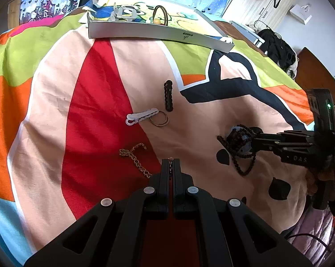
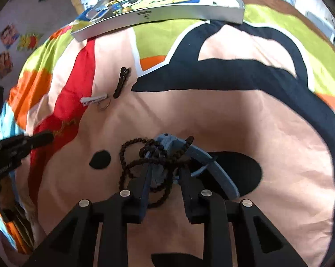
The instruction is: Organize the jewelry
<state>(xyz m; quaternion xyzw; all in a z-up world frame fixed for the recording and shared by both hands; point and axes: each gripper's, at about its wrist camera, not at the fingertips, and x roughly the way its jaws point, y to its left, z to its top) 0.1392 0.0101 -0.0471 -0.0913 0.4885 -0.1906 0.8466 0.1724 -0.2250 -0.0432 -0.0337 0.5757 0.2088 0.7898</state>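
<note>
pinching a thin chain link, left gripper (image 1: pixel 170 163) has its jaws nearly together above the red patch of the bedspread (image 1: pixel 89 89); the gold chain (image 1: pixel 135 158) lies just left of it. right gripper (image 2: pixel 162 173) is clamped on a blue clip (image 2: pixel 167 143) tangled in a dark bead strand (image 2: pixel 143 155). white tray (image 1: pixel 156 31) sits at the far edge.
</note>
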